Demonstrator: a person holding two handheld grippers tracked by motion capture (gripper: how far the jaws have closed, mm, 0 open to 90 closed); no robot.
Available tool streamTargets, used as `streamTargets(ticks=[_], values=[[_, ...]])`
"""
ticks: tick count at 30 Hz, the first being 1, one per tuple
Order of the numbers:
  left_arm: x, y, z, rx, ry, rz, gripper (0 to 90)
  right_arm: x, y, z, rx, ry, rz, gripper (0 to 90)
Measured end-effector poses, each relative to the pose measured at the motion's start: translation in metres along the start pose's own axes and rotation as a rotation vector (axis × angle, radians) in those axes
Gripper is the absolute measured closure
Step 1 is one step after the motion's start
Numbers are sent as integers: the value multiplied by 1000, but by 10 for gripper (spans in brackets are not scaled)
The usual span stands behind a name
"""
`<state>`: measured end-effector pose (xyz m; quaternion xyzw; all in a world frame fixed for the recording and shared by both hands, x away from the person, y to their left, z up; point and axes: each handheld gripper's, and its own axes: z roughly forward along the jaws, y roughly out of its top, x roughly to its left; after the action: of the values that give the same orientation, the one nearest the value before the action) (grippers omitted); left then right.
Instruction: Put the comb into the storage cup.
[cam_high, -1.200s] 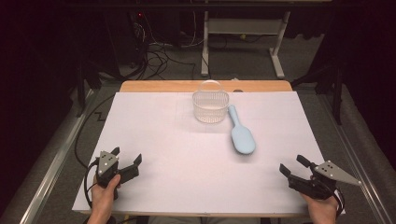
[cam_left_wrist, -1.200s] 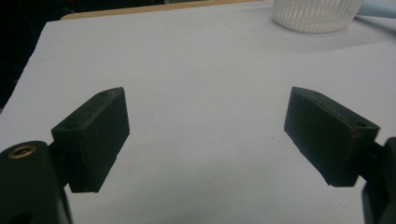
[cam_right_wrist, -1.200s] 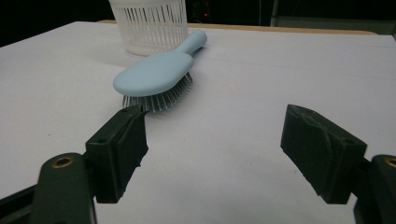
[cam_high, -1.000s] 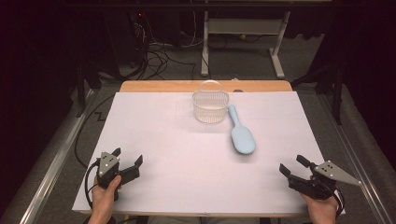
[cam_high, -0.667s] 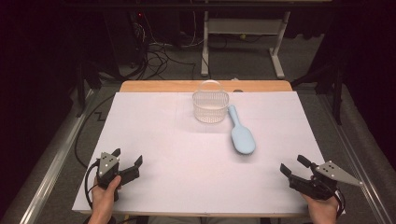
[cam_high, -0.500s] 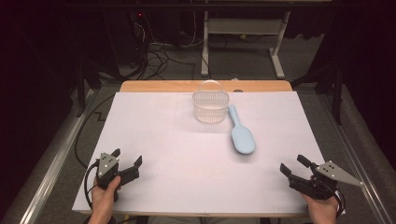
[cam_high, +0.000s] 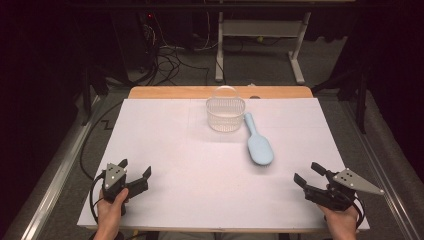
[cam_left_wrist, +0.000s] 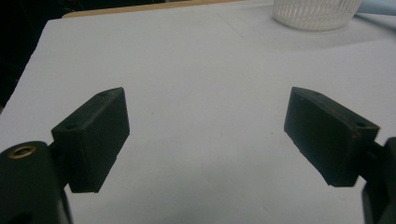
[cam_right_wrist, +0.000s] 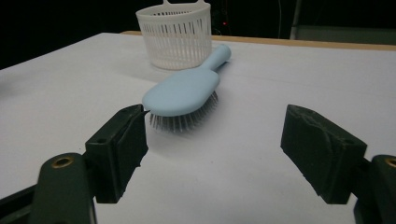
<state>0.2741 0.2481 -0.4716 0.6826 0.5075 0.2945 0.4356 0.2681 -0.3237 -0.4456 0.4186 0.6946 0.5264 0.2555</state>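
Note:
A light blue hairbrush lies bristles down right of the table's middle, its handle pointing at a white slatted basket just behind it. The right gripper view looks along the table at the hairbrush and the basket. My right gripper rests near the front right corner, open and empty, well short of the brush. My left gripper sits open and empty near the front left corner. In the left gripper view the basket shows at the top right, far beyond the jaws.
A white sheet covers the table, with a wooden edge showing at the back. Cables and a metal stand sit on the dark floor behind. A metal rail runs along the left side.

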Motion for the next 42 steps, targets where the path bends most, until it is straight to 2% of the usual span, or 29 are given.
streamTargets(ticks=[6, 10, 16, 20, 21, 42], values=[[-1, 0, 0, 1, -1, 1, 150, 5, 7, 11, -5, 24, -8, 233], [-1, 0, 0, 2, -2, 0, 150, 7, 13, 19, -32, 46, 6, 235], [-1, 0, 0, 1, 0, -1, 150, 9, 17, 28, -35, 42, -8, 235], [-1, 0, 1, 3, 1, -2, 150, 12, 20, 33, -38, 61, -5, 237], [-1, 0, 1, 4, -1, -1, 150, 13, 22, 36, -53, 66, -6, 247], [-2, 0, 2, 5, -5, 3, 150, 26, 34, 68, -30, 115, -20, 284]])
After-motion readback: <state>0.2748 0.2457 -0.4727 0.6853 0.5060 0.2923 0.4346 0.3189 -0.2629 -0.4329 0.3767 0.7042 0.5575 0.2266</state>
